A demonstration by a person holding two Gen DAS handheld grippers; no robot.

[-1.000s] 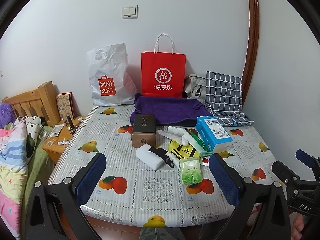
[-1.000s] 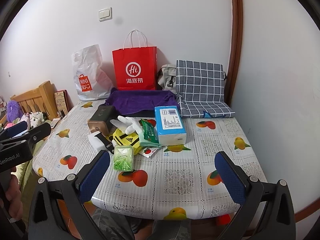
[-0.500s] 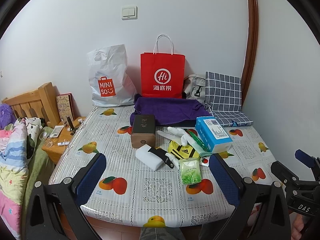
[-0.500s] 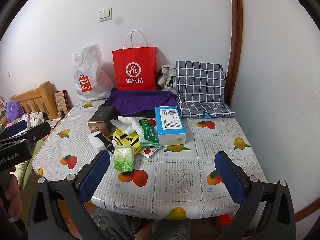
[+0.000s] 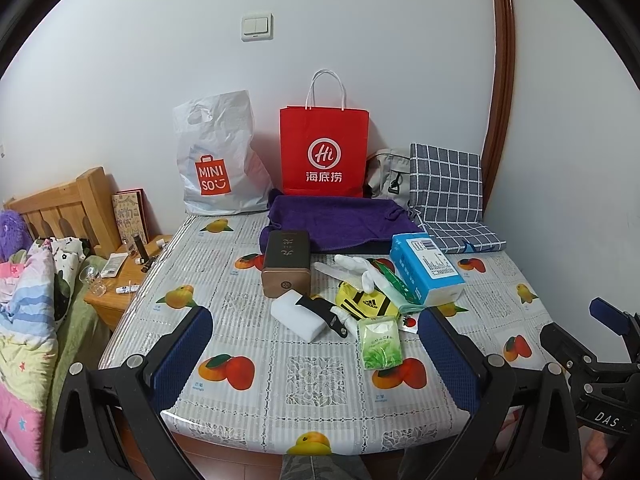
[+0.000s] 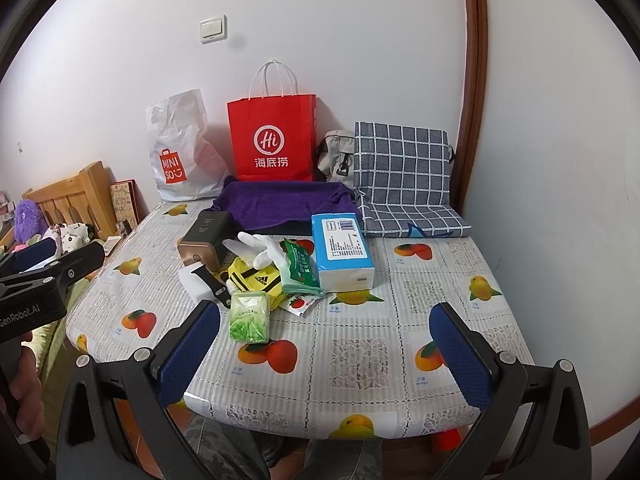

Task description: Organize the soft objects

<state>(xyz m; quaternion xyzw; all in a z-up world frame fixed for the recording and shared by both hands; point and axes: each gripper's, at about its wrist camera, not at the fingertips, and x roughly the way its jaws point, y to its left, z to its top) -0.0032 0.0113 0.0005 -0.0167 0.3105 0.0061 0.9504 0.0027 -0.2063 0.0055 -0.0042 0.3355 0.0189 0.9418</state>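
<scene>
Soft things sit heaped mid-frame in the left wrist view: white glove (image 5: 352, 264), yellow jersey pouch (image 5: 366, 302), green tissue pack (image 5: 379, 342) lowest, its long axis running up the frame. The left gripper (image 5: 316, 344) is spread wide and empty, the pack just right of centre between the fingers. In the right wrist view the right gripper (image 6: 326, 344), equally wide and empty, has the pack at centre-left, by its left finger (image 6: 188, 348). Neither looks clearly nearer.
</scene>
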